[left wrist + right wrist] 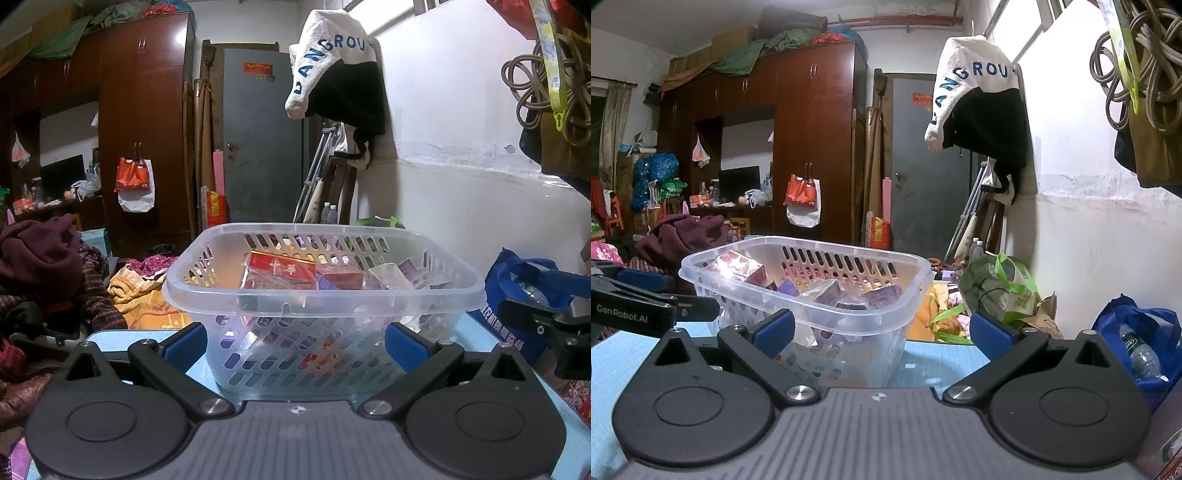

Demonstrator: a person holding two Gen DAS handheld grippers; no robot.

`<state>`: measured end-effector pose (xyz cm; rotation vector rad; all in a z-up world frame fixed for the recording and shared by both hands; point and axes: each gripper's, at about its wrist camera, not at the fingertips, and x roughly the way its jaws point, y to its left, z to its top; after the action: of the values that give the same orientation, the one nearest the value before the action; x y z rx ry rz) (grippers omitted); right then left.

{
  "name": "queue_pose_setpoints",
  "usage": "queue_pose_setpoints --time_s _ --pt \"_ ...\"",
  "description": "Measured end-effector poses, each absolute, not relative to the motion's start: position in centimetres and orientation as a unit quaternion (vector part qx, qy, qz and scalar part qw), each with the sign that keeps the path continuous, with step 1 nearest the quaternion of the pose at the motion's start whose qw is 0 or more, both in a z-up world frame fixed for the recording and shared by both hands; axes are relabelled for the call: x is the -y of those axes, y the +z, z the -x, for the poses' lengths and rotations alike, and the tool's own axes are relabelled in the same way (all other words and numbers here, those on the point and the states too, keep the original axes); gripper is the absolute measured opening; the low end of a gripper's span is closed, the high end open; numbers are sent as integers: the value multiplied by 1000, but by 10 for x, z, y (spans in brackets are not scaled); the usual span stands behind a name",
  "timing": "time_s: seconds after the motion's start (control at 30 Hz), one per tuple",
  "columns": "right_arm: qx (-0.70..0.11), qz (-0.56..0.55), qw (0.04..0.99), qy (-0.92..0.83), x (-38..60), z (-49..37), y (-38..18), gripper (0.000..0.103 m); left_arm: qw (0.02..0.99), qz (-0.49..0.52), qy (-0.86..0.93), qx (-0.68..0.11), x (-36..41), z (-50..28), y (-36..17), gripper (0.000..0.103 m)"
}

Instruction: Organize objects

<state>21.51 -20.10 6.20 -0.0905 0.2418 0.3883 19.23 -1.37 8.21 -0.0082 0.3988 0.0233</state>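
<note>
Blue table [110, 338] held a clear slotted basket [321, 295], w/ a red box [282, 267] & purple packs [882, 295] inside. Left gripper [295, 341] sat spread wide just before the basket, holding nothing; right gripper [882, 326] likewise spread, empty, at basket's corner.

A white-and-black jacket [334, 70] hangs on the wall beside a grey door [264, 136]. A brown wardrobe [812, 136] stands left; a blue bag [1141, 343] holds a bottle.
</note>
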Motion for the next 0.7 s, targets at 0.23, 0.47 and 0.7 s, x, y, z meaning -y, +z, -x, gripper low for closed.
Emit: queue_pose_setpoints --time_s 0.23,0.47,0.7 --pt "-120 45 973 193 201 -215 59 103 980 -1 4 -197 17 -191 81 103" --pt "-119 45 973 194 201 -214 59 103 981 -2 1 -196 18 -190 81 103" --pt "-119 45 972 195 201 -214 59 103 981 6 -6 -193 18 -189 81 103"
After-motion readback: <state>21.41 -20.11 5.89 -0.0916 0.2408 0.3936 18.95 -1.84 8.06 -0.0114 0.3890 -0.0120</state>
